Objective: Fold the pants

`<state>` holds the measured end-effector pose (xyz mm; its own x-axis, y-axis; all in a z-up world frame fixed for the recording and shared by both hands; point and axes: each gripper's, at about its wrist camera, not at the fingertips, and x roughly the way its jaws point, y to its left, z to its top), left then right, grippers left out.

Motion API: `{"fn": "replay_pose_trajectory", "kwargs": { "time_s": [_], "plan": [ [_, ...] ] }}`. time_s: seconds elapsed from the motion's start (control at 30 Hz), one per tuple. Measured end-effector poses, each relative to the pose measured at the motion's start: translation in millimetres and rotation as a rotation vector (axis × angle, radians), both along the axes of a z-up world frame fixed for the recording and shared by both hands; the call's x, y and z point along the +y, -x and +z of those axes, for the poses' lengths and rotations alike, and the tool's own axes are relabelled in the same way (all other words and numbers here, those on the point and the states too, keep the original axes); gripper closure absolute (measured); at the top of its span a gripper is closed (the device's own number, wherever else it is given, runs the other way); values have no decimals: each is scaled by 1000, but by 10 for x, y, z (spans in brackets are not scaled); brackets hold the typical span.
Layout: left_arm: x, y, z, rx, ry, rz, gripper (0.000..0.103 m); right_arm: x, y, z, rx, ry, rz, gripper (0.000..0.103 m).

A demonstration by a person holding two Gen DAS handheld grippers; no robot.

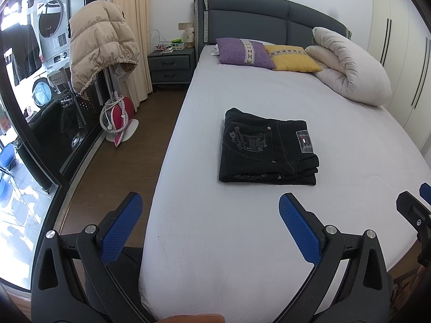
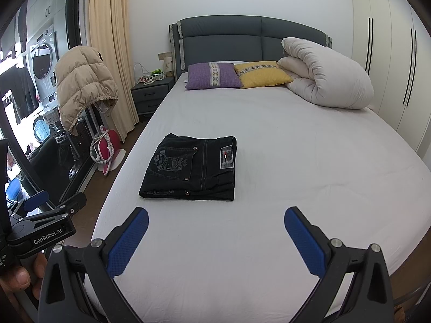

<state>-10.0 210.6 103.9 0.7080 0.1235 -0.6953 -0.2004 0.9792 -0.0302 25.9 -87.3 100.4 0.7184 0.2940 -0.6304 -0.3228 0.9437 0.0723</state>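
Both claws are off the cloth and I'm looking down the bed (image 2: 296,161). The pants (image 1: 266,148) sit out ahead on the sheet as a neat dark stack, back pocket and waistband patch facing up, layered edges toward me. That reads to me as folded already, or one tidy-up short of it.

My left claw (image 1: 210,223) is spread wide, blue pads apart, gripping nothing. In its view the pants lie straight ahead and slightly right, well apart from the tips. My right claw (image 2: 215,237) is just as wide and just as empty. From there the pants lie ahead and to the left.

So the bundle sits between my two hands, beyond both. I can't say which claw is nearer. The left seems to hang out by the bed's left edge, with the floor under one finger.

The stack runs a little longer side to side than front to back, near edge roughly square to me. If anything more is wanted, I'd reach forward with both claws, one to each end of that near edge.

The pillows (image 2: 215,76) and rolled duvet (image 2: 328,75) at the headboard are well clear.
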Motion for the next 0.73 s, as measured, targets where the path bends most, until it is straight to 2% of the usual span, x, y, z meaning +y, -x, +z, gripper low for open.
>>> {"fn": "replay_pose_trajectory", "kwargs": {
  "time_s": [0.73],
  "plan": [
    [-42,-22,-74,-12,4,-32,0,-9,7,-38,6,-2,2,0]
  ]
}}
